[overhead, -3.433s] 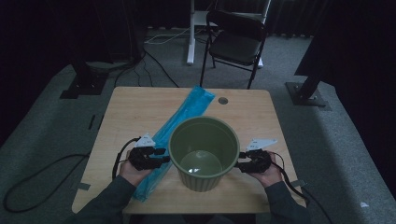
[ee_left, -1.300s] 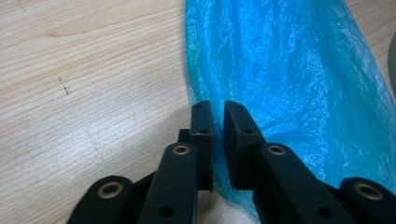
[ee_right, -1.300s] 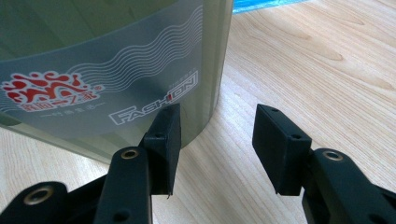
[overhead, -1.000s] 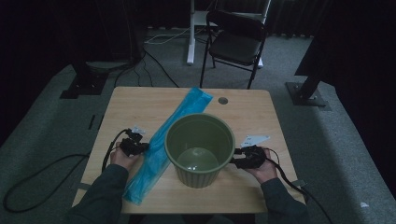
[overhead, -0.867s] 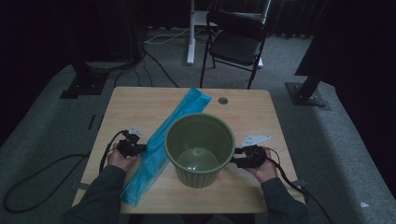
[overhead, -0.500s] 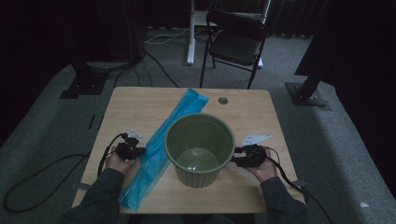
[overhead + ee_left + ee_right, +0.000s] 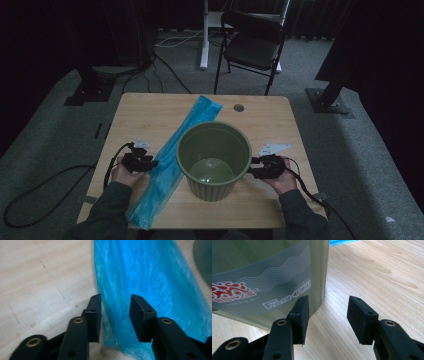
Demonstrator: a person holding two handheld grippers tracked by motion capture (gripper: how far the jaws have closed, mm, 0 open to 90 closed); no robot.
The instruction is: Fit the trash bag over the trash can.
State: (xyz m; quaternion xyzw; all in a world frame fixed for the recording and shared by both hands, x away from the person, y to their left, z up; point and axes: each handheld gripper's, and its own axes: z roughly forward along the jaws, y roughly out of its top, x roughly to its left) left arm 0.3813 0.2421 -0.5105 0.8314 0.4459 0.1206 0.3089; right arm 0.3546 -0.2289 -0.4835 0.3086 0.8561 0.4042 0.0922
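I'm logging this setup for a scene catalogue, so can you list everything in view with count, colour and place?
Round plastic bin: one, olive green with a printed label, upright near the front middle of the table.
Long flat plastic bag: one, bright blue, lying diagonally left of the bin.
Wooden table: one, light wood, centre of the room.
Cable hole: one, dark, near the table's far edge.
Folding chair: one, black, behind the table.
Stand bases: two, black, on the grey carpet at either side.
Left gripper: one, black, jaws have just been opening, bag edge between them, pads not pressing.
Right gripper: one, black, open beside the bin's base.
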